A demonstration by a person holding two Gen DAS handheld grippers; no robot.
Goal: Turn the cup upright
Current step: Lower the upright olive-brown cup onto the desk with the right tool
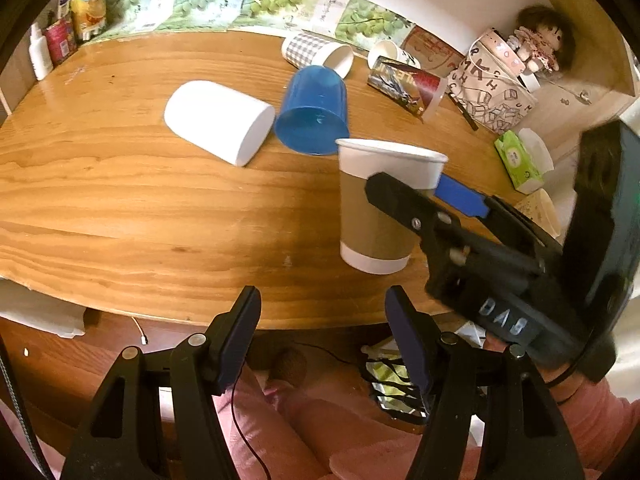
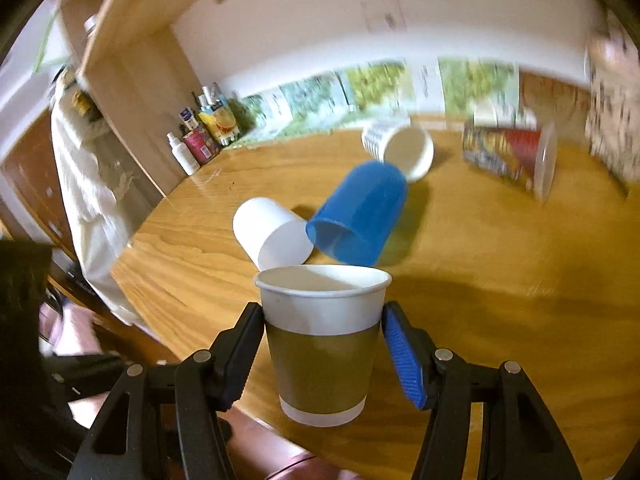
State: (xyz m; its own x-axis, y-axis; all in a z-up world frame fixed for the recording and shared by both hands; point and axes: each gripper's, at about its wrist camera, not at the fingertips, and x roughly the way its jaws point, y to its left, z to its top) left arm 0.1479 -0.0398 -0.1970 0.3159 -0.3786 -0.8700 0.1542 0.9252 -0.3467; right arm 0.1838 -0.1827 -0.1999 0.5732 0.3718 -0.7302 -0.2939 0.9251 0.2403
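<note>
Item: sleeved paper cup (image 2: 322, 344), upright near table edge (image 1: 120, 208). Right gripper (image 2: 323, 350) brackets it, grip uncertain. Left gripper (image 1: 322, 334) wide open, empty. Step: release; next, withdraw cleanly.

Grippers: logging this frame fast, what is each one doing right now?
Left gripper: open, holding nothing, back at the table's near edge.
Right gripper: fingers around the upright brown-sleeved paper cup; firm grip cannot be told.
</note>
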